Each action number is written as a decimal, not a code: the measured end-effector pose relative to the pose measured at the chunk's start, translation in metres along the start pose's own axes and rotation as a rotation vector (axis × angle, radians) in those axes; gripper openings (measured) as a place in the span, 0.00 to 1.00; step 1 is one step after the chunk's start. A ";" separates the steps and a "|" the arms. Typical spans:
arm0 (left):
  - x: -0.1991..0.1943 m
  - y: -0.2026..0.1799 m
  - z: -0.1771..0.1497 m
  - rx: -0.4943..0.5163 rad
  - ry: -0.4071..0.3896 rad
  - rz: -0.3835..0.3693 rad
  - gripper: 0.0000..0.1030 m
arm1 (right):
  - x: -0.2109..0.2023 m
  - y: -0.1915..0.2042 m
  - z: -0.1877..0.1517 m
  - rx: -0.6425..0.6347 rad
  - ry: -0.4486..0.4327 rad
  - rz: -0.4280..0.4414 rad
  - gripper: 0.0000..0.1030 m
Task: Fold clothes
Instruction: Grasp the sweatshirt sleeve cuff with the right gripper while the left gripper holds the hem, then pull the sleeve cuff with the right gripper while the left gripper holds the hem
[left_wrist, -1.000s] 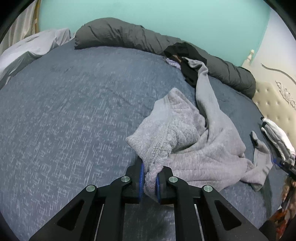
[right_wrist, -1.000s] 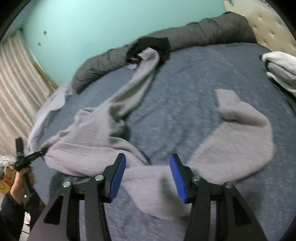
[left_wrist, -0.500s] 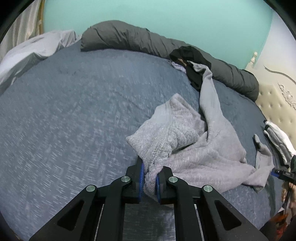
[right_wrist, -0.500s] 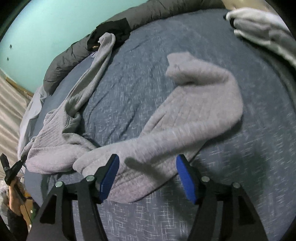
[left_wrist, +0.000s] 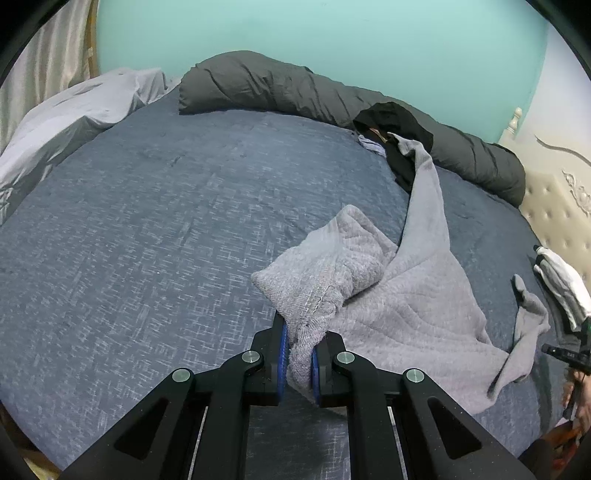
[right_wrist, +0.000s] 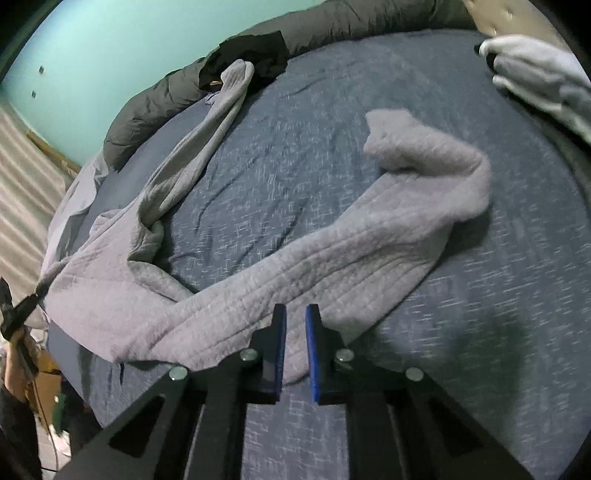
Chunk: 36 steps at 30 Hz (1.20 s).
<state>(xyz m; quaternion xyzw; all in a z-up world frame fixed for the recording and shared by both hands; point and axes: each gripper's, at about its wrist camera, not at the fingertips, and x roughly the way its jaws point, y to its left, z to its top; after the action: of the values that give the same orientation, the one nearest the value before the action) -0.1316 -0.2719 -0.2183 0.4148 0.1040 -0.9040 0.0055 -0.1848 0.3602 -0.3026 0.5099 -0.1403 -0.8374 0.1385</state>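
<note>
**Both ends of the grey garment in reach, cloth still rumpled**

Here, my left gripper (left_wrist: 299, 354) is clamped on a bunched hem of the pale grey quilted knit garment (left_wrist: 406, 314), the fabric pinched tight between the blue pads (left_wrist: 283, 350). The garment lies crumpled across the dark blue flecked bedspread (left_wrist: 147, 240), one long sleeve (left_wrist: 428, 192) trailing up toward a black piece of clothing (left_wrist: 402, 125) by the rolled dark grey duvet (left_wrist: 280, 88).

My right gripper (right_wrist: 295, 343) sits low over the other end of the garment. Its jaws are drawn close together with a thin gap between them, straddling the near edge of the cloth; whether they truly pinch fabric I cannot tell, as the view is blurred there. The second sleeve (right_wrist: 424, 158) curls away to the right, its cuff doubled back.

Judgement: this reads as the spreading-out stage, both tools taking hold of one edge so the garment can be lifted and laid flat. Nothing of it lies folded yet. The next move calls for a sure grip on the right side, then an even pull apart to take the twist out of the body, without dragging the far sleeve under.

Pose: both tools are held low, nearly level with the bed, pointing across it. A folded white and dark item (right_wrist: 535, 70) lies at the far right edge.
</note>
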 end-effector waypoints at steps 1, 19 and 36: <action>-0.001 0.001 -0.001 0.001 0.002 0.002 0.10 | -0.005 -0.002 0.000 -0.002 -0.007 -0.008 0.09; 0.034 0.014 -0.015 -0.010 0.070 0.019 0.10 | 0.022 -0.078 0.058 0.267 -0.010 -0.125 0.61; 0.047 0.010 -0.018 0.007 0.091 0.036 0.10 | -0.037 -0.090 0.021 0.128 -0.113 -0.123 0.03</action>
<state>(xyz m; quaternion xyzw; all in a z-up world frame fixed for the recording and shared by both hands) -0.1476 -0.2745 -0.2670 0.4573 0.0935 -0.8842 0.0153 -0.1955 0.4589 -0.2972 0.4773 -0.1694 -0.8611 0.0457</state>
